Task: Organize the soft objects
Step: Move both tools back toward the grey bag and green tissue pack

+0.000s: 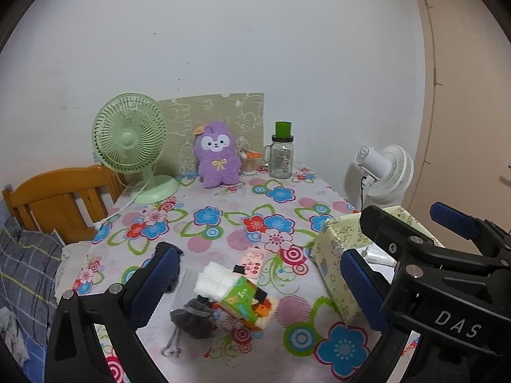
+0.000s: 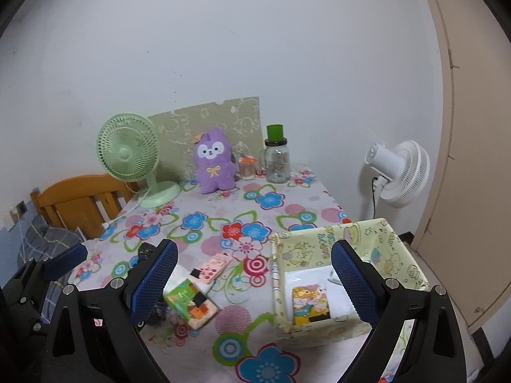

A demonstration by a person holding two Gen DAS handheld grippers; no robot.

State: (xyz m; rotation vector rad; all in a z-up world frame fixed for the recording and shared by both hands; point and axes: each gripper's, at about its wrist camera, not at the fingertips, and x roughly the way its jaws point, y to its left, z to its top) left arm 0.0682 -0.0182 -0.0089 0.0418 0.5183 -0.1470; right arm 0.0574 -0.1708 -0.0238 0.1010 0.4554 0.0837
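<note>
Blue mesh pads line both grippers, and each one hangs above the near edge of the flowered tabletop [image 1: 223,198] with its jaws spread wide apart and nothing between them. Between the fingers of the left gripper [image 1: 255,287], down on the cloth, lies a small heap of soft things: a white tissue pack [image 1: 212,282], a green and orange pouch [image 1: 247,301] touching it, and a grey pom-pom [image 1: 191,317] with a metal clasp just nearer the camera. A pink card [image 1: 254,263] lies flat just beyond the heap. To the right of that gripper stands a pale yellow fabric box [image 1: 332,271], and the other gripper's black frame crosses in front of it. In the right wrist view the right gripper [image 2: 252,282] is over the gap between the pouch [image 2: 191,303] and the box [image 2: 319,245], its right finger reaching over the box's open top. Inside the box lies a yellow cartoon packet [image 2: 309,303] on a white lining. Far ahead of both grippers, by the wall, a purple plush toy [image 1: 217,156] sits upright between a green desk fan [image 1: 131,140] and a glass jar [image 1: 281,159] with a green cup on its lid. A white fan [image 2: 399,172] stands beyond the tabletop's right edge, a wooden chair [image 1: 54,201] off to the left.
</note>
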